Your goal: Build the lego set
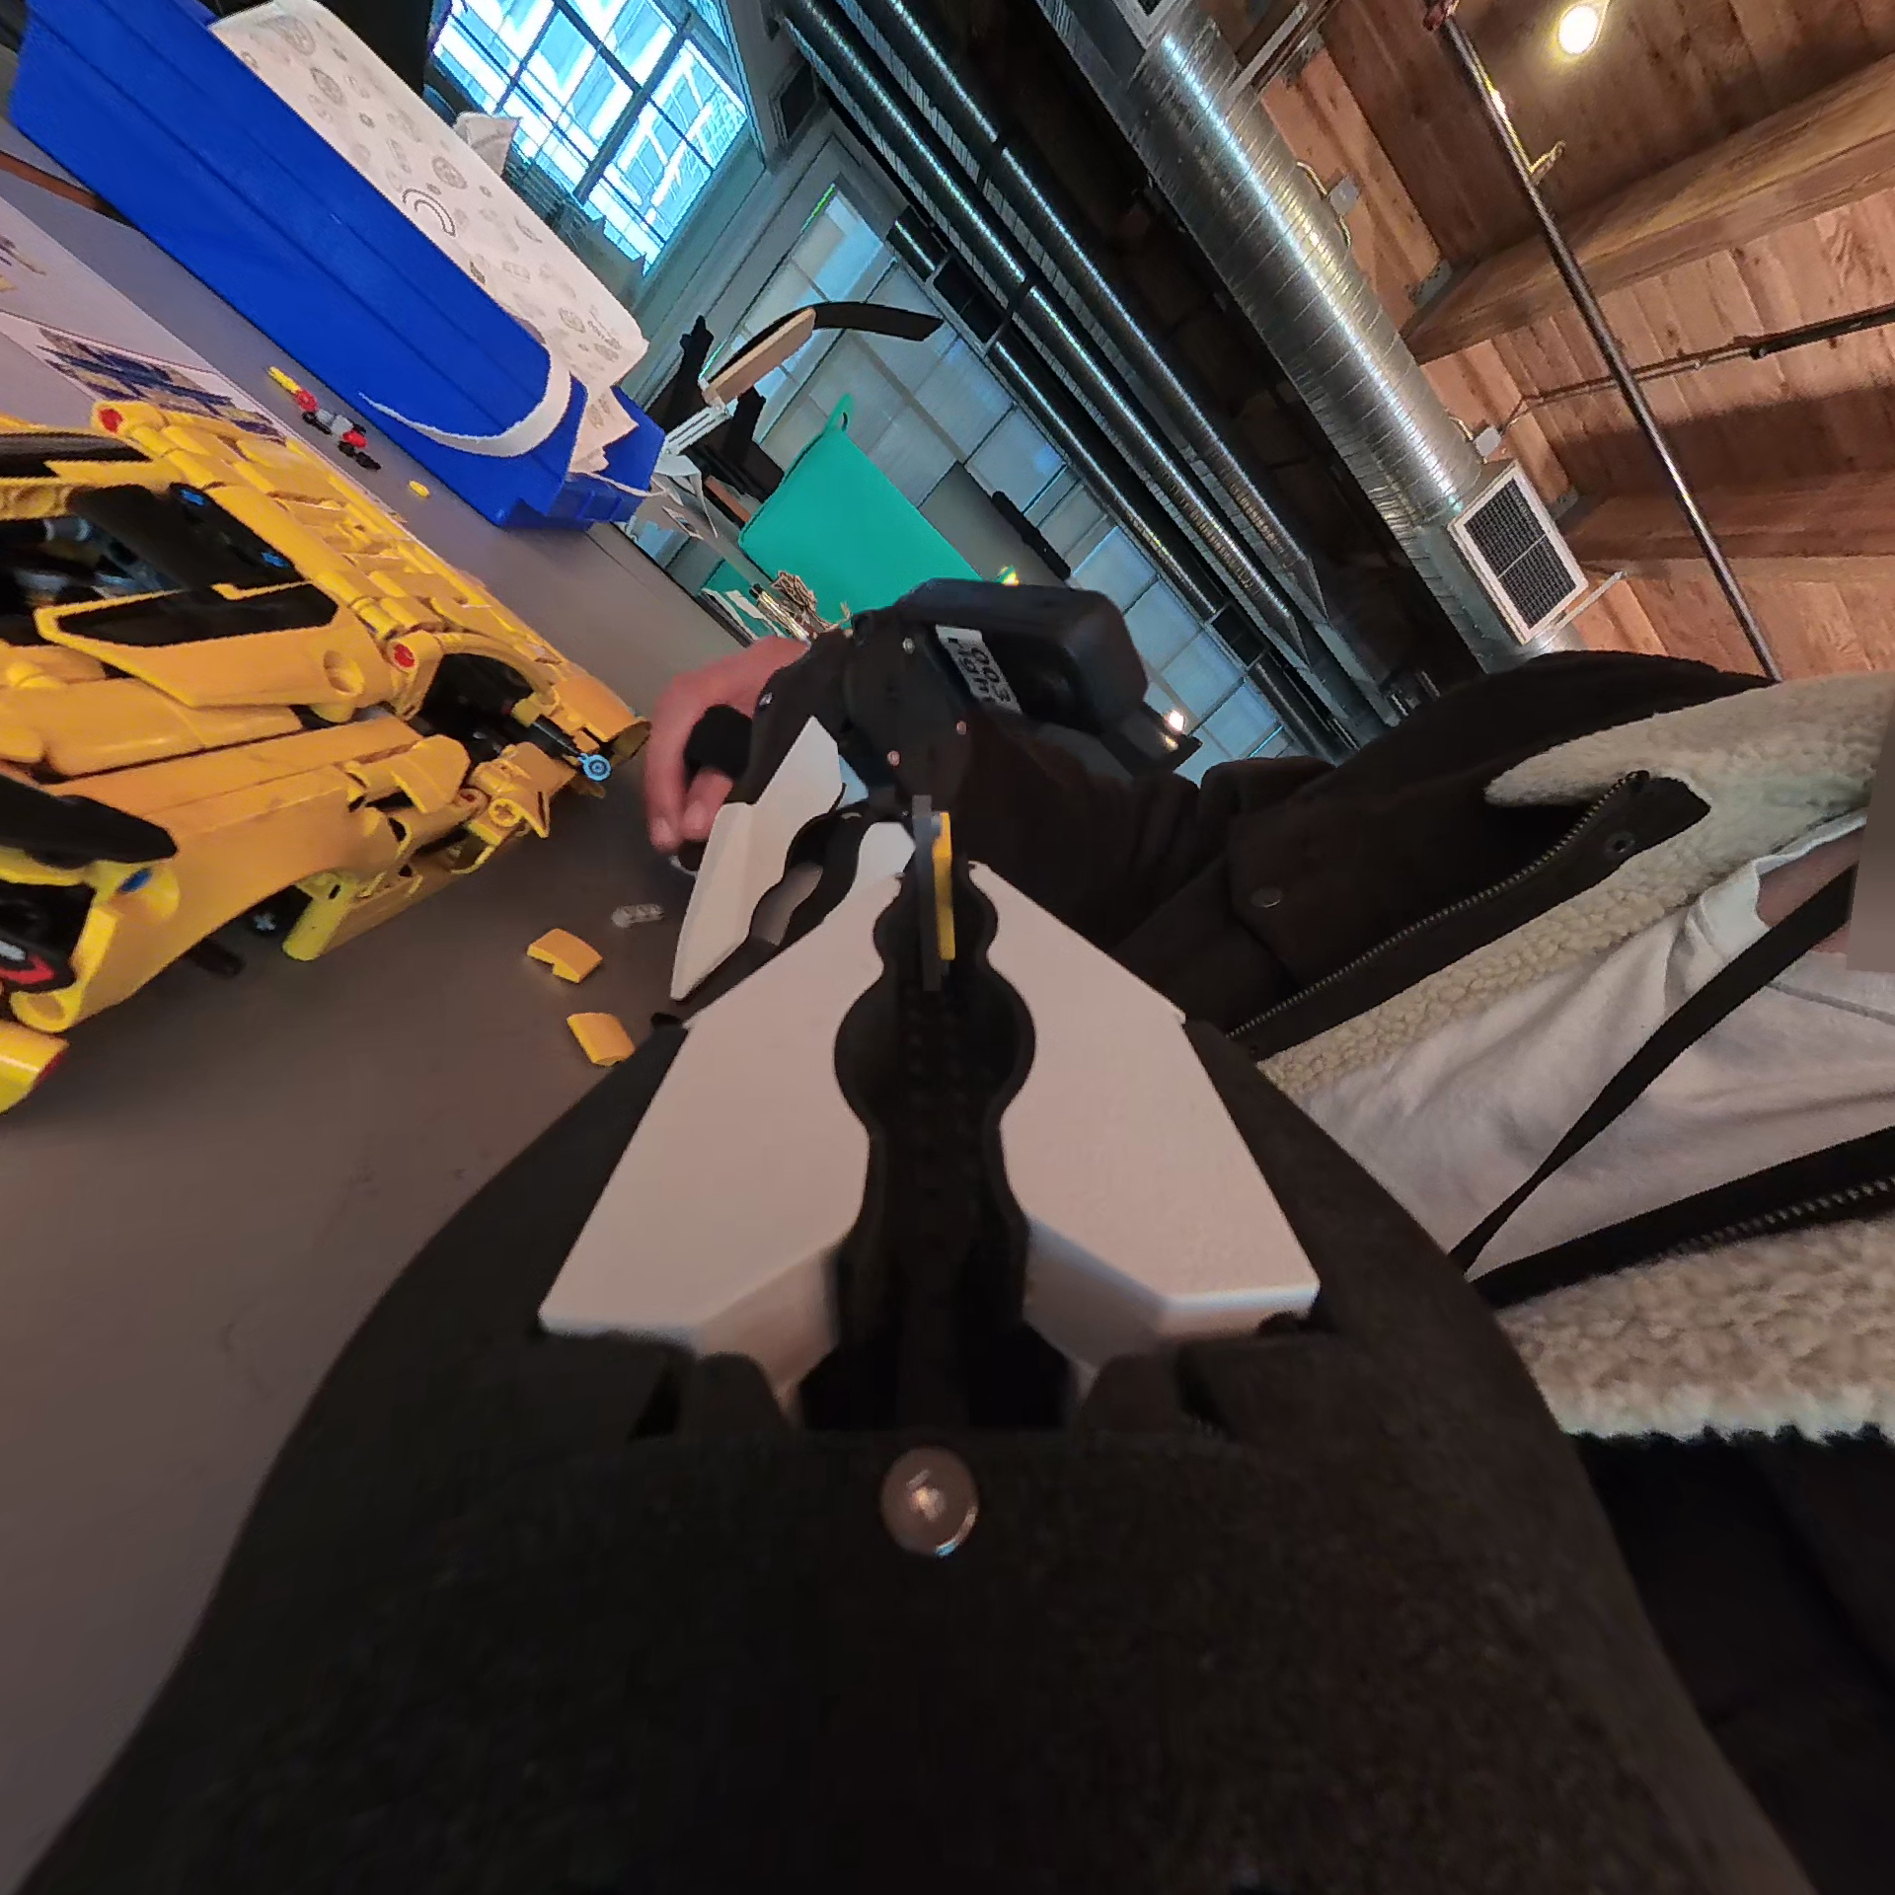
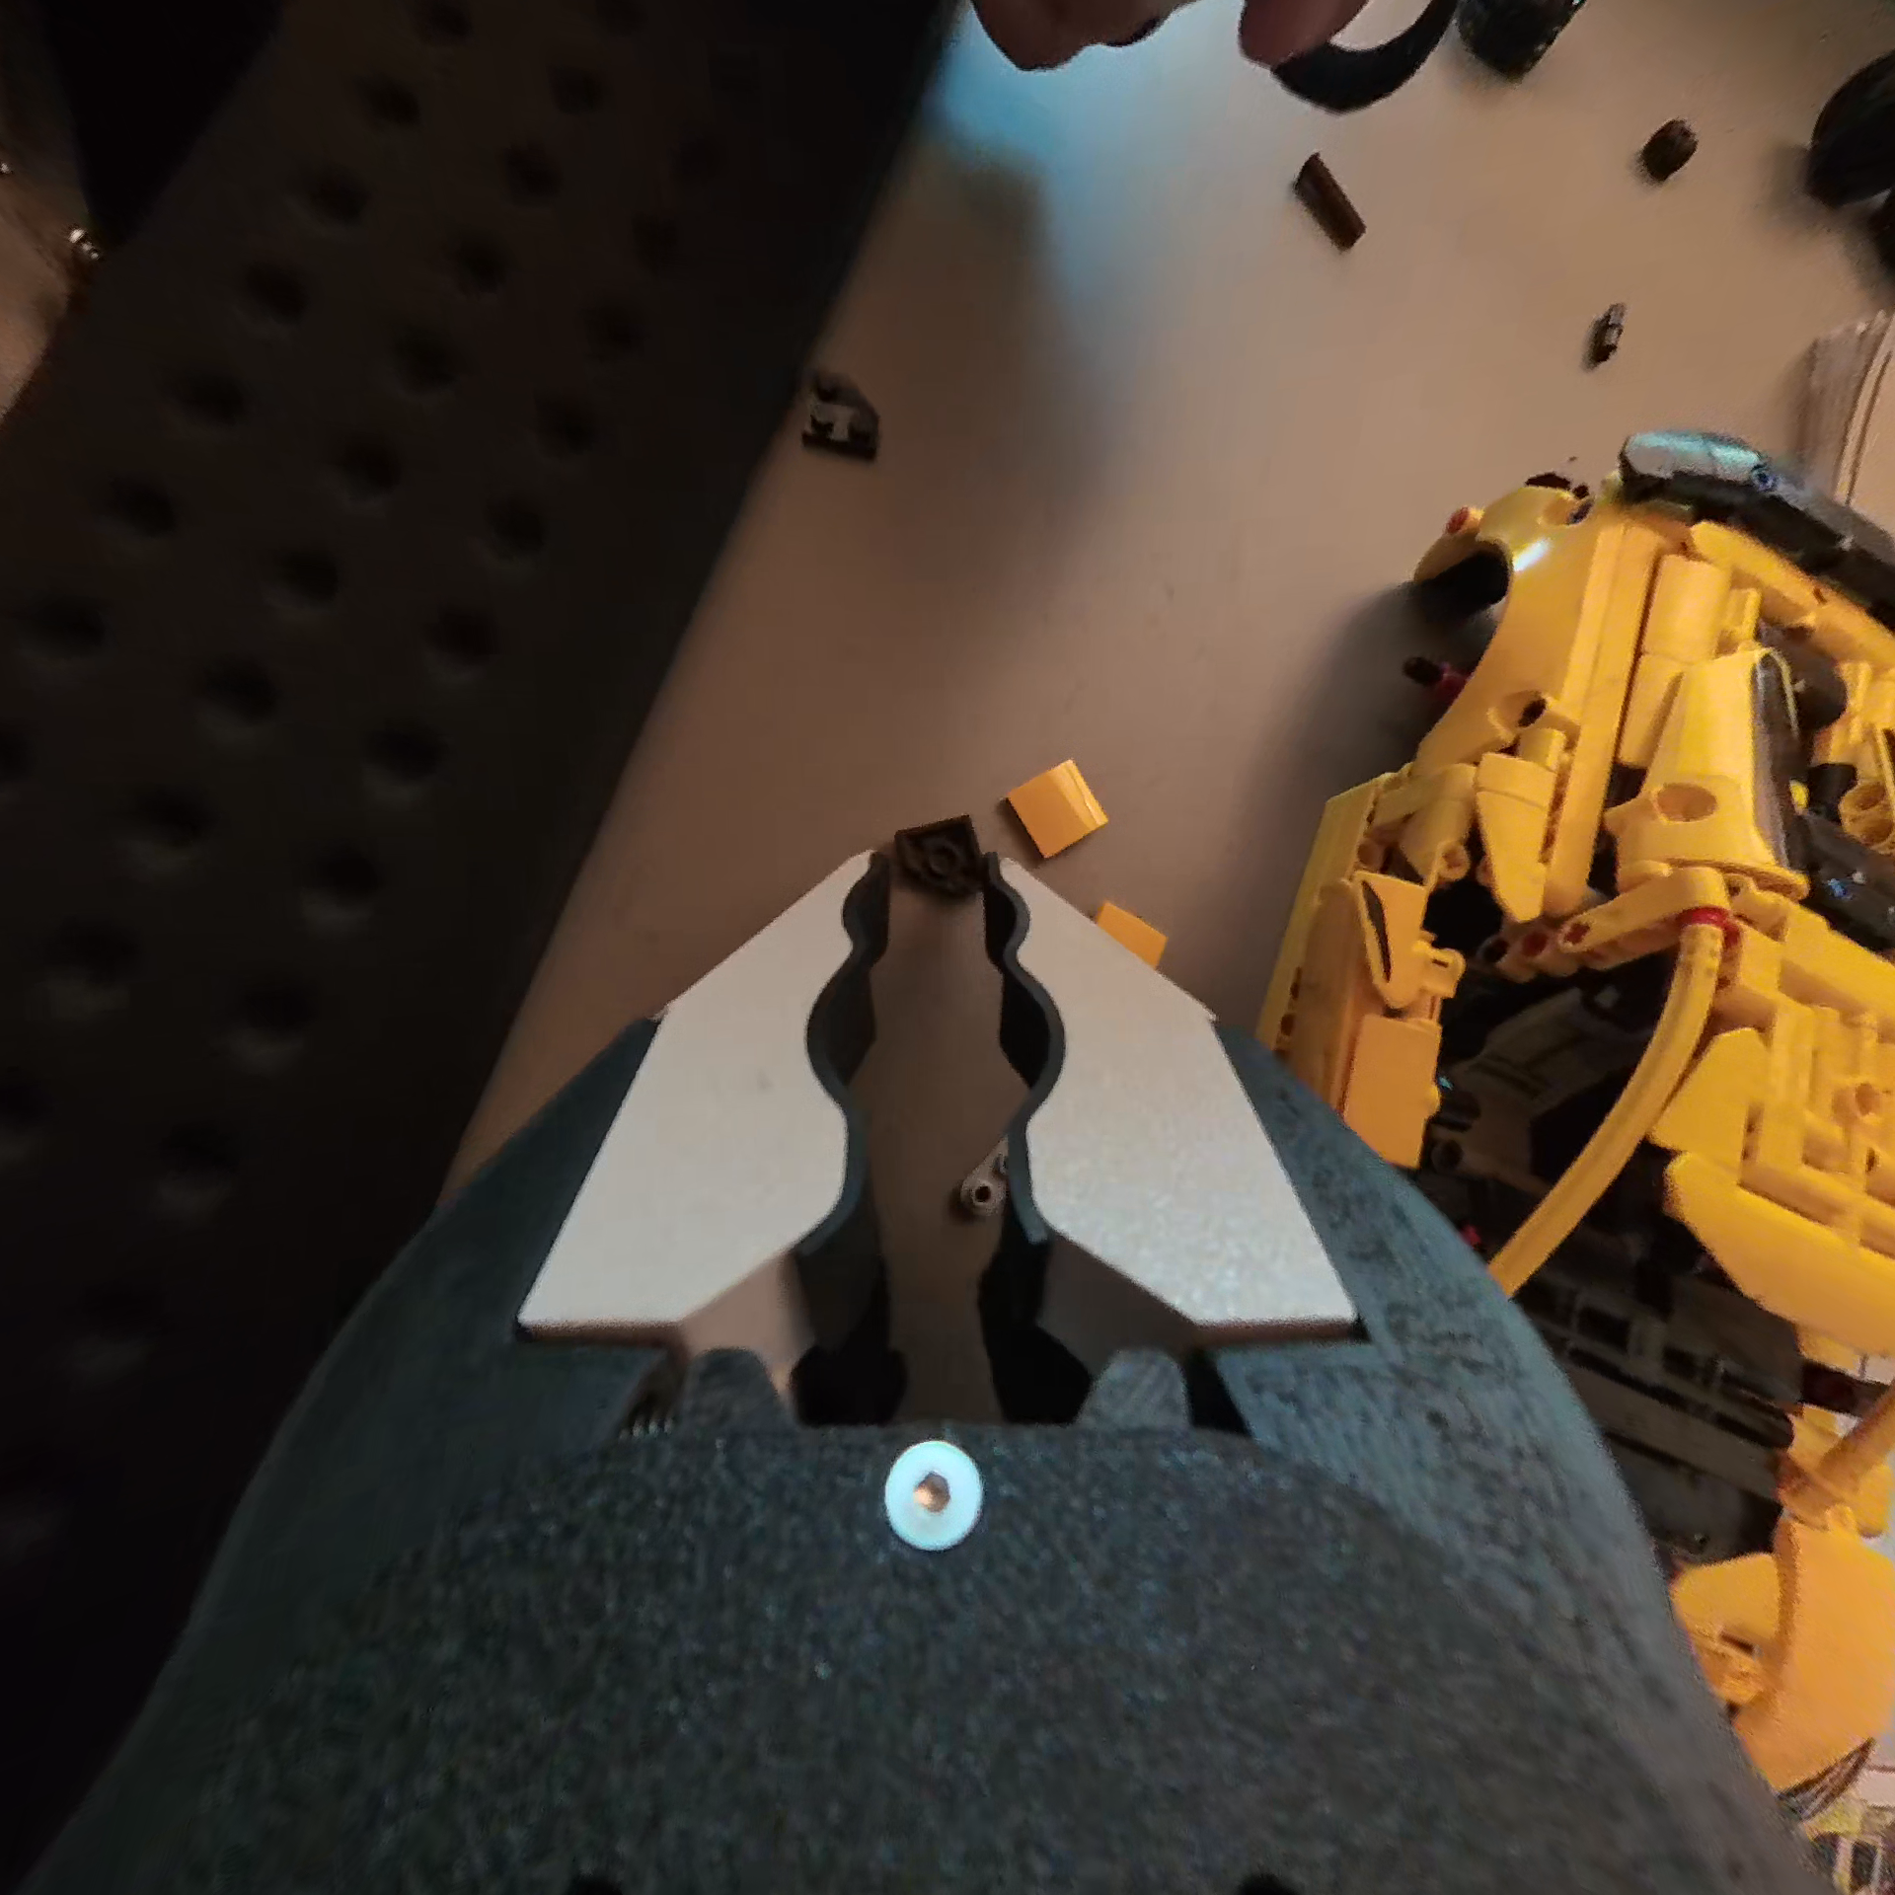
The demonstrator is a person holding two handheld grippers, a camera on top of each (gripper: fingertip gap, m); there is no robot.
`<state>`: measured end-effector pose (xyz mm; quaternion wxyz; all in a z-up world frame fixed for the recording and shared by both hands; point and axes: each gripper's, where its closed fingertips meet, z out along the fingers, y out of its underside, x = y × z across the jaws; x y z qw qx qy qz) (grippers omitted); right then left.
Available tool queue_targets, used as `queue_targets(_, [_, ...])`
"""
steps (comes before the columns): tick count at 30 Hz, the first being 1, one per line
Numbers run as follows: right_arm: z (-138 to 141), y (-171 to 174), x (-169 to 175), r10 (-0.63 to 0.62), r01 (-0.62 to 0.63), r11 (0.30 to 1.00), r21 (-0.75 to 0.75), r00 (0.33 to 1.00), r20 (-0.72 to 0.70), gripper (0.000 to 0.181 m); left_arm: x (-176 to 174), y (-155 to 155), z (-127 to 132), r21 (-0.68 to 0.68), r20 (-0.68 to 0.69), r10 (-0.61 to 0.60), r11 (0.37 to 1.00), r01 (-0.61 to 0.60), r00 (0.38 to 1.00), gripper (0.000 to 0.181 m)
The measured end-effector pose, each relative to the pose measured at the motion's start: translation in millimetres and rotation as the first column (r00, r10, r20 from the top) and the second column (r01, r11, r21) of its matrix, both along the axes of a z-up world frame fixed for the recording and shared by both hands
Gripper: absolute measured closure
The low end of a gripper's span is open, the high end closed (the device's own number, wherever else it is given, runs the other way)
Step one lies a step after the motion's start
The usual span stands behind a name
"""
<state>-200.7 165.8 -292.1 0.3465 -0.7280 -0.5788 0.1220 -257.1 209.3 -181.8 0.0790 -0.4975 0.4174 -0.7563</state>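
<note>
L gripper (image 1: pixel 938 902) jaws closed on thin yellow plate (image 1: pixel 941 892), held in air, edge-on. R gripper (image 2: pixel 935 872) tips nipping small dark stud piece (image 2: pixel 935 859) at table, near yellow car (image 2: pixel 1600 923). Pcs light, rigid, slick; grip flat sides, else likely pops out.

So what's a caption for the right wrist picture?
Right gripper pinches a small dark piece beside the yellow car.

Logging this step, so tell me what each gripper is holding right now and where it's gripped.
Left gripper: a flat yellow-and-grey lego piece, pinched at its lower end. Right gripper: a small dark square lego plate, held by its sides at the tips.
</note>
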Motion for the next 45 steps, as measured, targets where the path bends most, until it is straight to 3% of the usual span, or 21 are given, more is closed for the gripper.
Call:
queue_targets(9, [-8,3,-2,0.017,-0.017,0.999,-0.045,1.0,-0.004,0.164,0,0,0,-0.002,0.001,-0.003,1.0,0.003,1.0,0.176])
queue_targets(17, [-8,11,0,-0.063,0.063,0.997,-0.049,0.998,-0.007,0.174,0,-1,0,-0.002,0.001,-0.007,1.0,0.007,1.0,0.176])
queue_targets(29, [-8,4,-8,-0.267,0.196,0.902,-0.385,0.953,-0.141,0.176,0,0,0,-0.006,0.001,-0.003,1.0,0.003,1.0,0.176])
queue_targets(45, [-4,10,-6,-0.321,0.243,0.903,-0.355,0.93,-0.181,0.171,0,0,0,-0.01,0.0,-0.003,1.0,0.003,1.0,0.176])
